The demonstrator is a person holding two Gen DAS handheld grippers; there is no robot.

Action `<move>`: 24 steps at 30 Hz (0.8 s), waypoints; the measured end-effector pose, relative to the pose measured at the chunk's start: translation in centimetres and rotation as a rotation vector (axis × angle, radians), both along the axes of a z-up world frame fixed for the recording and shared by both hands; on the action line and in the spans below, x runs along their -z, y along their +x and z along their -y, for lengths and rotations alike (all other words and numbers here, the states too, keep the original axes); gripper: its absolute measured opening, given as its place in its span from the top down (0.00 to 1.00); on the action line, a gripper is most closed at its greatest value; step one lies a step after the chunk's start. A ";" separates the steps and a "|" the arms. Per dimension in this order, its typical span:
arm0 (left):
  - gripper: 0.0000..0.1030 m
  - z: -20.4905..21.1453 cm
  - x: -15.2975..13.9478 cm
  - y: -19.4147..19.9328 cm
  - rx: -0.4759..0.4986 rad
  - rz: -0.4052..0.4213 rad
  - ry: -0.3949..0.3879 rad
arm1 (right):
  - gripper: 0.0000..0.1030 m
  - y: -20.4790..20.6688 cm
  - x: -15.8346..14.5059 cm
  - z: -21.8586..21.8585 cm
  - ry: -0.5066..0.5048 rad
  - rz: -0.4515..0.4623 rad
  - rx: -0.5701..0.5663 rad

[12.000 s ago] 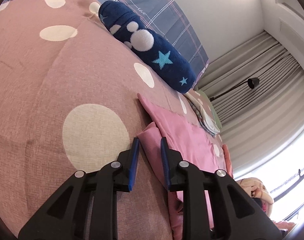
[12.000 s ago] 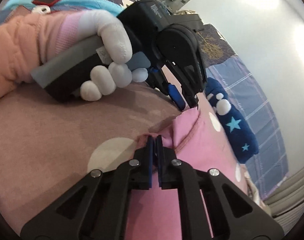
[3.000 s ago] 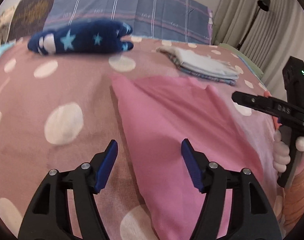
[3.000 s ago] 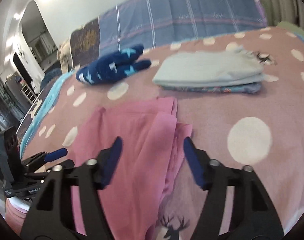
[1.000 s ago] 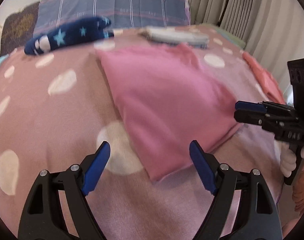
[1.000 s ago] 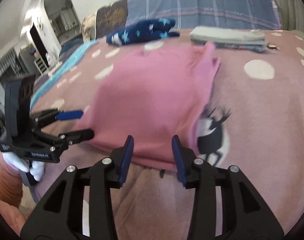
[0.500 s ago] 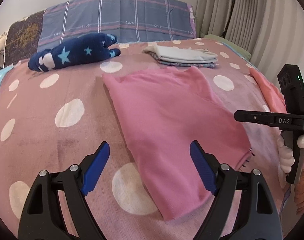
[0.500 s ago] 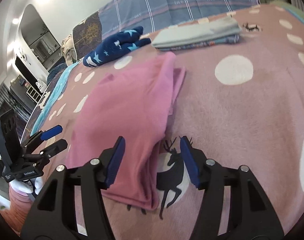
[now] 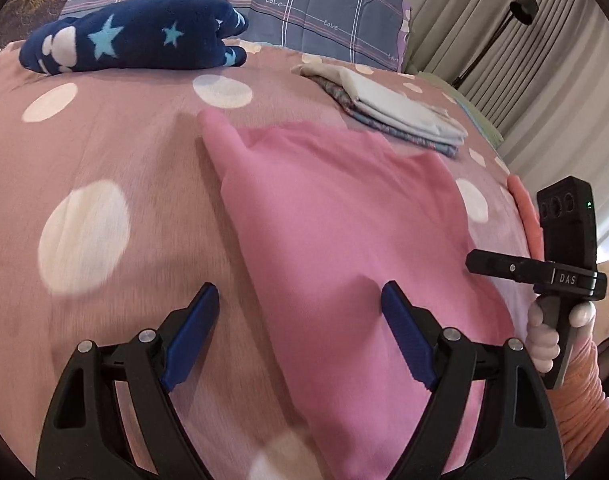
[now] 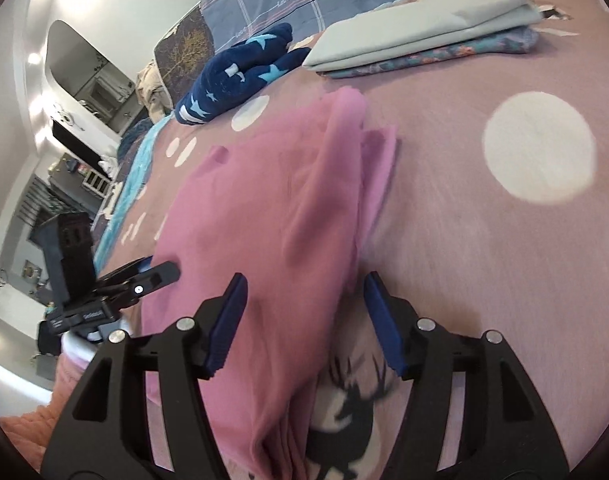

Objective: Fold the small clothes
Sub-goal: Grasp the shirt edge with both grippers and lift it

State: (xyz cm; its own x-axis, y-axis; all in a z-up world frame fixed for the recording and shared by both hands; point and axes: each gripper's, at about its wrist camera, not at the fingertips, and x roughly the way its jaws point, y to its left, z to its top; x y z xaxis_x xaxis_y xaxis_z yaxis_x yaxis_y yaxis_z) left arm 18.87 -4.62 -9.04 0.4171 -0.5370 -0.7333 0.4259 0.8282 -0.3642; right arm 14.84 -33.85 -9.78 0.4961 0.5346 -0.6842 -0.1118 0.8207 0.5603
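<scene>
Two folded clothes [image 9: 400, 116] stacked beyond pink garment [image 9: 344, 216], navy plush [image 9: 132, 34] beside.

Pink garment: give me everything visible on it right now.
The pink garment is soft, plain, thin-looking cloth, folded into a long panel lying flat on the dotted bedspread. Along one long side several layers show, stacked and slightly offset. The left gripper and right gripper are both open over its near end, pads not pressing it; the right one's jaws have just been opening. It lies apart from the folded pile.
</scene>
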 end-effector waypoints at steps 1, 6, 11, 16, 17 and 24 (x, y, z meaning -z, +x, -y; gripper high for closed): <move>0.19 0.2 0.1 0.5 0.005 -0.006 -0.005 | 0.40 0.6 0.1 0.1 0.010 -0.003 -0.007; 0.29 1.3 0.3 2.9 0.023 -0.007 -0.014 | 0.40 4.4 0.6 -0.2 0.034 -0.008 -0.041; 0.73 2.0 0.1 3.9 0.013 0.002 -0.017 | 0.65 6.4 0.6 -1.4 -0.058 0.024 -0.032; 0.81 2.5 -3.6 1.0 0.009 0.162 0.018 | 0.82 3.9 -1.8 -2.0 -0.107 0.127 0.016; 0.82 2.7 -4.4 0.5 0.010 0.186 0.019 | 0.82 2.8 -3.2 -2.6 -0.147 0.179 0.024; 0.83 5.5 -13.4 -6.4 0.079 0.402 -0.026 | 0.83 -6.6 -12.0 -2.8 -0.274 0.459 0.122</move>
State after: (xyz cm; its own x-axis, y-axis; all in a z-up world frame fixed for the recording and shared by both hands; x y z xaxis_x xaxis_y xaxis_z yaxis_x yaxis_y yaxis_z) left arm 12.51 -10.15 4.40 0.6243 -0.5950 -0.5062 0.6006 0.7799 -0.1760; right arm 8.28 -31.01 2.21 0.8238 0.2871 -0.4888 -0.1896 0.9522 0.2397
